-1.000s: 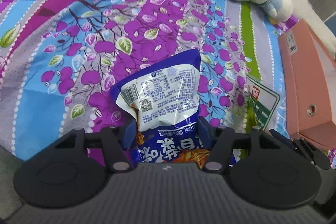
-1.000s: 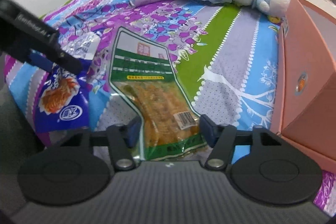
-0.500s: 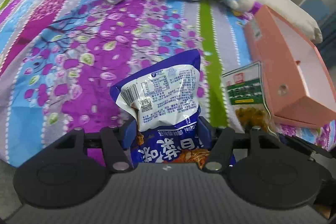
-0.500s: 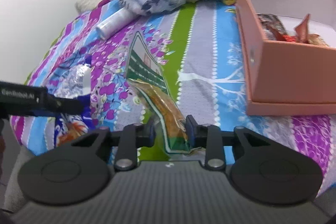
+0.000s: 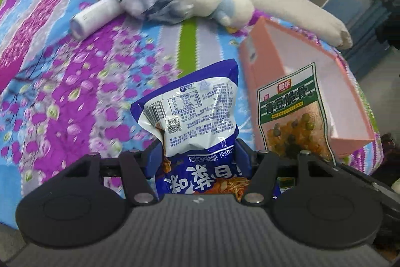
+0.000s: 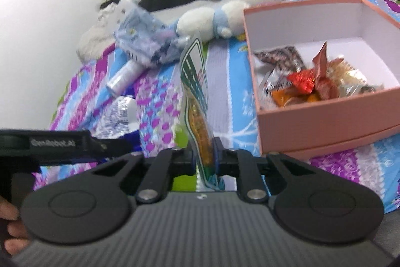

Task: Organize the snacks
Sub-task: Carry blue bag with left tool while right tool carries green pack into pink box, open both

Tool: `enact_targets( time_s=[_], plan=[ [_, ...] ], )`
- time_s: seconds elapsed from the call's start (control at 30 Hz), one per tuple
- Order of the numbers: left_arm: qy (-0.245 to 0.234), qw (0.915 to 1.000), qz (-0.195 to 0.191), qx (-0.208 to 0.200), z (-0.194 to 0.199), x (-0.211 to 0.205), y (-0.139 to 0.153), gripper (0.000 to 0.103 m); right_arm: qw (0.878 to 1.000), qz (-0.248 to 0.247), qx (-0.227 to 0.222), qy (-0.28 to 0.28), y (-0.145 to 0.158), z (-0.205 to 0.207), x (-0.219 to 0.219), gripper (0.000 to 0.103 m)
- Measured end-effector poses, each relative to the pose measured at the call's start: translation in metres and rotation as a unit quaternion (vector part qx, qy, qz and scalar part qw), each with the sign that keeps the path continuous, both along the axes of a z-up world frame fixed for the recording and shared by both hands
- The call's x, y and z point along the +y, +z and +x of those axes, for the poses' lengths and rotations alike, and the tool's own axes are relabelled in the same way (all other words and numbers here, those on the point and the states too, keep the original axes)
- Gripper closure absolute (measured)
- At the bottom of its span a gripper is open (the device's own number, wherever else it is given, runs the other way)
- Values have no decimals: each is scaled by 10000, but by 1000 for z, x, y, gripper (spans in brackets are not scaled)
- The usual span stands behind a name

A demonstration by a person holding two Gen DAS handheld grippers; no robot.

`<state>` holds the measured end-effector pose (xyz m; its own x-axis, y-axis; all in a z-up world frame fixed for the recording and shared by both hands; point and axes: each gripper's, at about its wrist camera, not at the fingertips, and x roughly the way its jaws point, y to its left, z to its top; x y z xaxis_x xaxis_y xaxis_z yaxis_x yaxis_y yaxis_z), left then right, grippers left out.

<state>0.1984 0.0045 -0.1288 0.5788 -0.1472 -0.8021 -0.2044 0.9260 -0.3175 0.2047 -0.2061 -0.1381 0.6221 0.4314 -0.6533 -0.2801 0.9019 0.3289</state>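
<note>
Your left gripper (image 5: 198, 154) points steeply down at the bedspread (image 5: 75, 91), pinching the blue snack bag (image 5: 197, 116) clear of it. Your right gripper (image 6: 203, 158), jaws just closing, clamps the green snack pouch (image 6: 196, 84) edge-on, upright, beside the pink box (image 6: 325, 121).

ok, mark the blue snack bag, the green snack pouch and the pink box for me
blue snack bag (image 5: 200, 116): left wrist view, on its white printed back panel.
green snack pouch (image 5: 287, 101): left wrist view, on its green label band.
pink box (image 6: 325, 121): right wrist view, on its near outer wall.
</note>
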Motion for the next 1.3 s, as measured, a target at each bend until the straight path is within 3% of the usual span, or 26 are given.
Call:
enact_targets(
  time_s=[0.43, 0.7, 0.83, 1.0, 1.3],
  plan=[
    [-756, 9934, -127, -850, 62, -42, 90, 37, 9963, 288, -688, -418, 90, 28, -40, 87],
    [-1097, 9871, -243, -1144, 119, -76, 119, 37, 9926, 238, -1015, -615, 110, 61, -68, 87],
    [-1250, 9850, -319, -1150, 152, -95, 112, 37, 9916, 224, -1000, -787, 103, 84, -87, 87],
    [-1493, 9843, -349, -873, 201, -121, 82, 37, 9906, -48, -854, -1071, 77, 116, -108, 87],
    [-1915, 9812, -190, -164, 262, -154, 8, 37, 9884, -271, 64, -1490, 4, 162, -138, 86]
  ],
)
